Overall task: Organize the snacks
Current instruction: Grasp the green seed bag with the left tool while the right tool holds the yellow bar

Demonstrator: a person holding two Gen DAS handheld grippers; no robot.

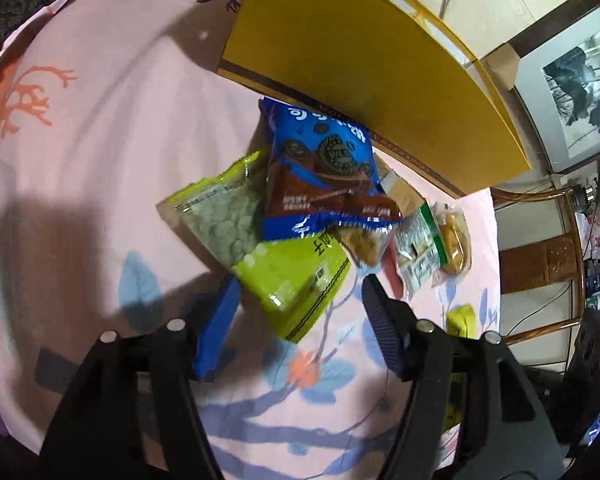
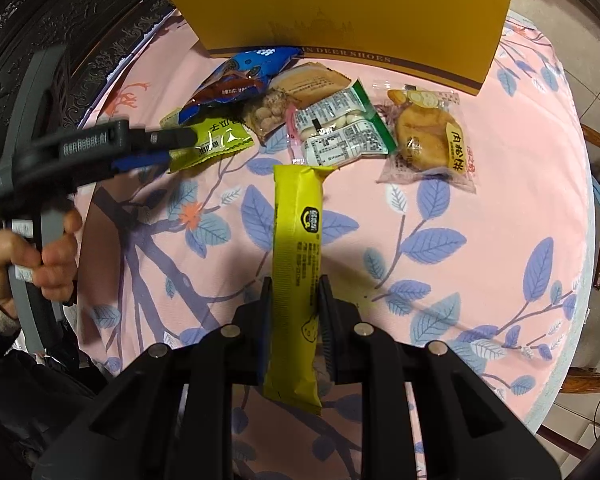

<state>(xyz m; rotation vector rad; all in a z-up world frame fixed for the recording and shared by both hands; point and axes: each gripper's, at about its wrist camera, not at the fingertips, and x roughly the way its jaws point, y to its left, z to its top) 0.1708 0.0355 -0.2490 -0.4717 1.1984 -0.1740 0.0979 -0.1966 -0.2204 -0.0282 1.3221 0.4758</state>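
Clamped between the right tool's (image 2: pixel 292 296) pads, a yellow snack bar (image 2: pixel 296 240) hangs above the table (image 2: pixel 460 240), probably bound for the yellow box (image 2: pixel 340 20). Left tool (image 1: pixel 296 304) stands released around the green pouch (image 1: pixel 292 280) in the snack pile; closing on it seems next.

The worktop (image 2: pixel 480 240) wears pink cloth patterned with blue leaves. The far box (image 2: pixel 340 12) is plain yellow, and the near snack bar (image 2: pixel 296 240) is yellow too.
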